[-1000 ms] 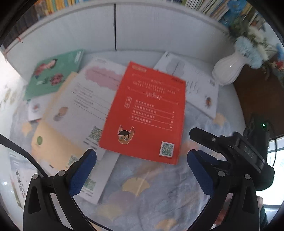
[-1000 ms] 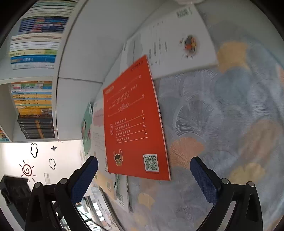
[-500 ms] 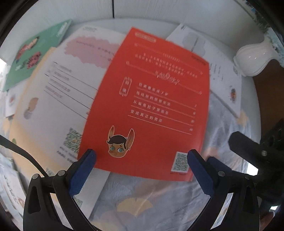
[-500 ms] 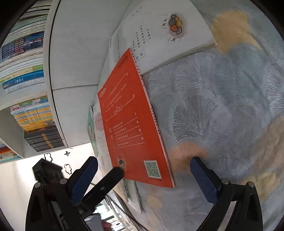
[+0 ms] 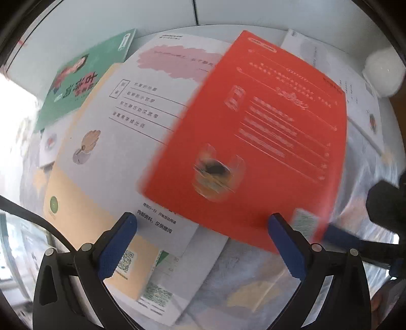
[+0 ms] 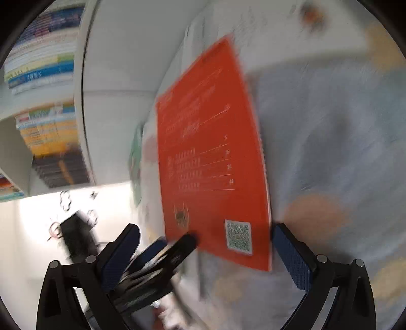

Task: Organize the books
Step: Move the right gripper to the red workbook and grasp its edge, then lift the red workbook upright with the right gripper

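A red book [image 5: 253,142] lies on top of a spread of books. Beneath it are a white book with a pink blot [image 5: 142,114], a yellow one [image 5: 83,220] and a green one [image 5: 83,78]. The red cover is smeared with motion while the white book under it reads sharp. My left gripper [image 5: 203,243] is open just before the red book's near edge, its right finger over that edge. My right gripper [image 6: 206,253] is also open, its right pad against the side edge of the red book [image 6: 213,165] by the QR corner. The left gripper [image 6: 167,250] pokes in at the book's other near corner.
Another white book [image 5: 355,83] lies at the far right beside a white vase [image 5: 383,73]. A patterned cloth [image 6: 330,165] covers the table. A white panel [image 5: 152,15] closes the back, with shelves of books [image 6: 43,76] above it.
Both grippers have closed in on the red book's near edge from either side. The left view has swung left, and the red book is now sliding over the books below.
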Demonstrator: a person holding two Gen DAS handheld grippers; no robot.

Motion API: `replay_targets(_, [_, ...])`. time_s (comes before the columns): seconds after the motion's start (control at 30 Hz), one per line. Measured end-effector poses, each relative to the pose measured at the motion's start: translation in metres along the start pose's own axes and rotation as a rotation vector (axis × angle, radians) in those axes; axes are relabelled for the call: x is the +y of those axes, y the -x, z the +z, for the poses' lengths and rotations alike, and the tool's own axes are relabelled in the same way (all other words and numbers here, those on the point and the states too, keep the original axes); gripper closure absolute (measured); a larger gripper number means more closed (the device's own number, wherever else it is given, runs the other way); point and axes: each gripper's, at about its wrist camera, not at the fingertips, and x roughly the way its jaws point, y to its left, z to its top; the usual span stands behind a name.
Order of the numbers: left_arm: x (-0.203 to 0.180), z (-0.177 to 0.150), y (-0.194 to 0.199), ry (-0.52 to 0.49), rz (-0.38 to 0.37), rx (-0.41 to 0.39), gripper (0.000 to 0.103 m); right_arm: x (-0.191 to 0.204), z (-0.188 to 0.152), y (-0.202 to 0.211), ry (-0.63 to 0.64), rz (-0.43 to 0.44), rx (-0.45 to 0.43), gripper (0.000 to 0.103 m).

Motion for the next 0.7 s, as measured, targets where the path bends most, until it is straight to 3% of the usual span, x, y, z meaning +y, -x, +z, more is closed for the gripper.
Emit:
replay_targets(0.07, [0.000,-0.004,0.002,-0.008,-0.007,-0.028,0.001,-0.007,-0.002,-0.014,-0.074,0.073,0.029,0.000])
replay_targets(0.3, [-0.002,-0.022,0.012,-0.064,-0.065,-0.090,0.001,-0.008,-0.005,-0.015,-0.170,0.127,-0.105,0.000])
replay_targets(0.37, [0.002,-0.028,0.017,-0.069,-0.118,-0.088,0.001,-0.005,-0.011,-0.018,-0.145,0.171,-0.114,0.028])
replay_targets(0.4, [0.002,-0.033,0.018,-0.079,-0.116,-0.080,0.001,-0.007,-0.012,-0.021,-0.156,0.173,-0.112,0.055])
replay_targets(0.43, [0.004,-0.039,0.019,-0.087,-0.108,-0.079,0.001,-0.011,-0.017,-0.026,-0.184,0.196,-0.112,0.063])
replay_targets(0.53, [0.015,-0.058,0.017,-0.081,-0.093,-0.067,0.001,-0.015,-0.030,-0.026,-0.194,0.312,-0.192,0.063])
replay_targets(0.6, [0.026,-0.067,0.018,-0.065,-0.074,-0.072,0.001,-0.006,-0.032,-0.026,-0.152,0.332,-0.244,0.063])
replay_targets(0.67, [0.032,-0.069,0.020,-0.040,-0.079,-0.067,0.001,0.006,-0.026,-0.031,-0.089,0.263,-0.259,0.054])
replay_targets(0.7, [0.040,-0.072,0.021,-0.022,-0.088,-0.061,0.001,0.011,-0.022,-0.036,-0.081,0.189,-0.266,0.043])
